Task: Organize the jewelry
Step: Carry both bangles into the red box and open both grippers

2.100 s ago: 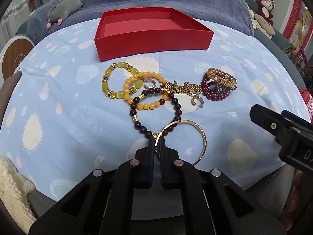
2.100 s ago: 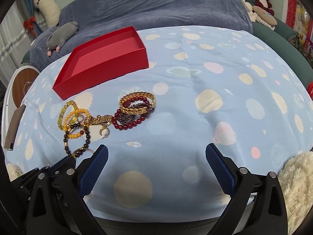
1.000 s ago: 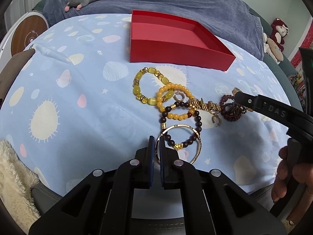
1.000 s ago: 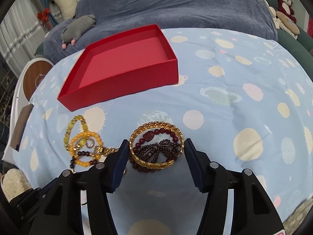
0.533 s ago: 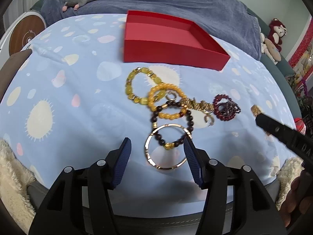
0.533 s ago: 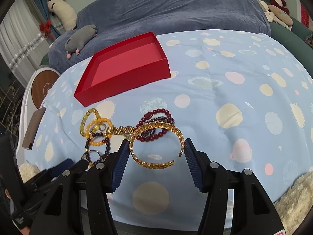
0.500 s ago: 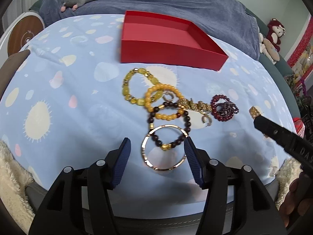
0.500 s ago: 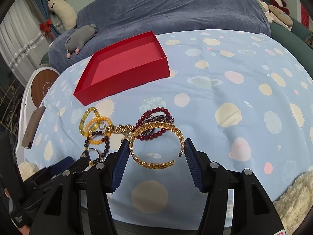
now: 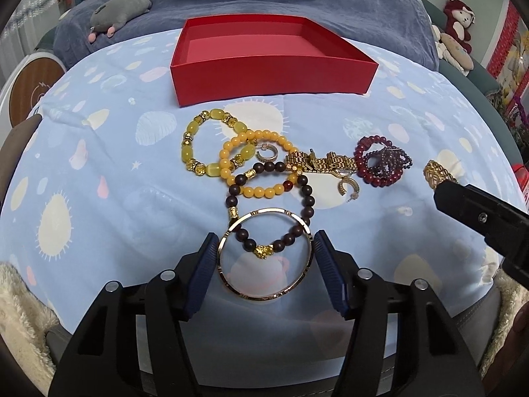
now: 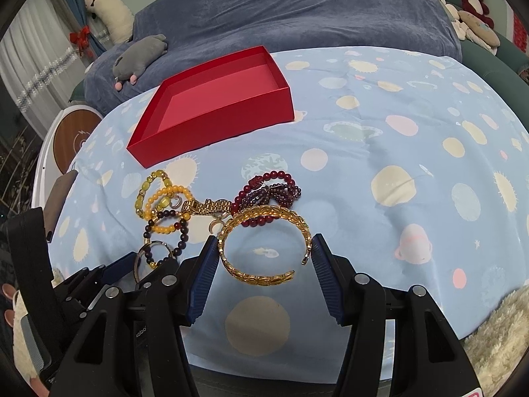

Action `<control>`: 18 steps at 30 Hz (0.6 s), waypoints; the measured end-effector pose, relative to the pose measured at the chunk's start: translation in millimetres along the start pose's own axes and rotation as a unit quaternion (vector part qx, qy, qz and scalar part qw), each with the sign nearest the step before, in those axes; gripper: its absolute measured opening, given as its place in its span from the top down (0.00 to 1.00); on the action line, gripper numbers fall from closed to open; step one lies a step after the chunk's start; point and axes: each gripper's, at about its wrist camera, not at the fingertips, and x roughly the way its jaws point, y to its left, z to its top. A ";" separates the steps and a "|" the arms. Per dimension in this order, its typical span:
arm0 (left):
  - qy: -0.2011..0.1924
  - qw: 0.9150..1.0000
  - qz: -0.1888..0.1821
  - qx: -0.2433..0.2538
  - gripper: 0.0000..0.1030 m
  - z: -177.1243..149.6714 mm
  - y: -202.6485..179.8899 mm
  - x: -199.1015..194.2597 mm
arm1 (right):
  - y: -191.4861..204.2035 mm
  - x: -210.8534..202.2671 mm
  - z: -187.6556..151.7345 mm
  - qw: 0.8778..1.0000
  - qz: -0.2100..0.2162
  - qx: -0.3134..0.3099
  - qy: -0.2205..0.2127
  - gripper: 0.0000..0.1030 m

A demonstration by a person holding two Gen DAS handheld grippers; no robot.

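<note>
Gold bangle (image 9: 264,255) lies between the closing left hand-held gripper (image 9: 264,266) jaws, pads just beside its rim

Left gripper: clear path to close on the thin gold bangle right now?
Probably yes. The left gripper already straddles the thin gold bangle, jaws closing. One catch: the dark bead bracelet crosses the bangle's far half.

An open red box (image 9: 274,66), empty, is seen at 12 o'clock on the bed. Below it a tangle lies: yellow-green bead bracelet (image 9: 205,145), orange bead bracelet (image 9: 261,168), dark bead bracelet (image 9: 271,211), gold chain (image 9: 320,163), garnet strands (image 9: 382,163). A thin gold bangle (image 9: 264,254) lies flat at 6 o'clock. A woven gold cuff (image 10: 264,244) is held tilted.
</note>
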 end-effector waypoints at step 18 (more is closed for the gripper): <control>-0.060 0.995 -0.019 -0.071 0.45 72.2 37.6 -42.3 | 14.8 -11.9 56.6 0.999 0.028 -0.023 -0.033 0.47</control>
